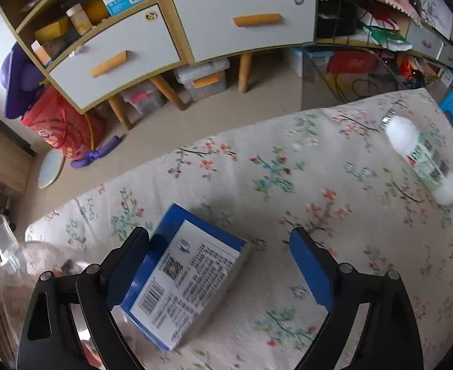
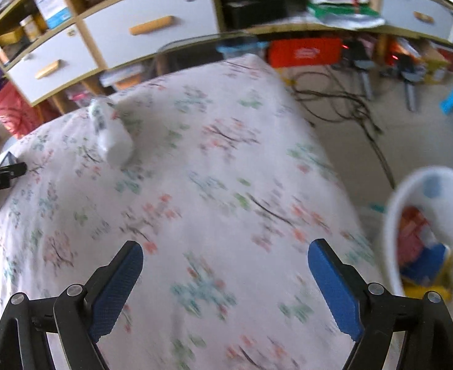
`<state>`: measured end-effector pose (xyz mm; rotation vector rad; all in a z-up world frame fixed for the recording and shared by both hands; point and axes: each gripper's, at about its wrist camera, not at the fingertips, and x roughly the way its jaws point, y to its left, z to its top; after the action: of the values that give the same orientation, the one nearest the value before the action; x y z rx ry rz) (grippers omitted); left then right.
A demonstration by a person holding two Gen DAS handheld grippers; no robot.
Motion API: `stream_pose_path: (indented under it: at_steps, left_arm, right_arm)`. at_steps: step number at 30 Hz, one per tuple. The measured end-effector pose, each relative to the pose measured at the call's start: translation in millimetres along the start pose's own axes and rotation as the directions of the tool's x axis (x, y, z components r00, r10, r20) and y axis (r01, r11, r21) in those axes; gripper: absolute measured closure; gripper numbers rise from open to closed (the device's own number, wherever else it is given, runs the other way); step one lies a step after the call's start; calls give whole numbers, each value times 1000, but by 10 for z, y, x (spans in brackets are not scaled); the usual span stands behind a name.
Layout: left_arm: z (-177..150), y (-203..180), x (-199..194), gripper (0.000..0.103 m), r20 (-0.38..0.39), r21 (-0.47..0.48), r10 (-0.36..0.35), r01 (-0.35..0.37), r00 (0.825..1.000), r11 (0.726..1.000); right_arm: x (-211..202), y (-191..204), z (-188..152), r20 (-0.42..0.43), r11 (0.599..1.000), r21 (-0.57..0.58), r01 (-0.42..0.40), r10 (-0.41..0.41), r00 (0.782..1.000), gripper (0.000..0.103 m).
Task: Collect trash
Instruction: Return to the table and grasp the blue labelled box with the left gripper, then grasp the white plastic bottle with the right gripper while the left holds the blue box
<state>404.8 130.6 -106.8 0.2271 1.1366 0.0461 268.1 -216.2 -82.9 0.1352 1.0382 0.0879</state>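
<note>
A floral-clothed tabotop (image 1: 288, 166) carries a blue box (image 1: 183, 286) lying flat, long axis running near-left to far-right, between the spread, empty fingers of the left gripper (image 1: 220, 265), hard by the left finger. A white bottle (image 1: 420, 157) lies on its side near the far-right edge, cap pointing away. The right gripper (image 2: 225, 280), fingers parted and empty, hangs over bare cloth beside a white bin (image 2: 393, 234) off the right edge.

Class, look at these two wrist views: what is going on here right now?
A person with a handheld gripper in each hand is clearing trash off a table covered with a floral tablecloth. The left gripper is open around a blue and white box lying on the cloth, not yet clamped. The right gripper is open and empty above the cloth. A white plastic bottle lies farther along the table. A white bin beside the table already holds some packaging.
</note>
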Motion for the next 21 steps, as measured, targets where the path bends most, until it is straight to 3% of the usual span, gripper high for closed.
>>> stream_pose_path:
  at_steps: [4,8,12,21]
  left_arm:
    - [24,62,124,14,-45,-25,-58,57,997,998]
    - [-3,118,137,27,-53,-103,-147,141,988,985]
    - [-61,80,73,37,-34,-130,-156,151,987,980]
    - [-404,-69,-180,41,18,-202,-228,227,973,953]
  right_arm:
    - [200,145,151,4,1000,-17,-27,27,1000,12]
    - [369,258,254,9,998,-25,-49,49,999,13]
    - [533,356,366,19,998,-27,-60,61,998,13]
    - [823,670,558,19,996,-53,-75,76,997,14]
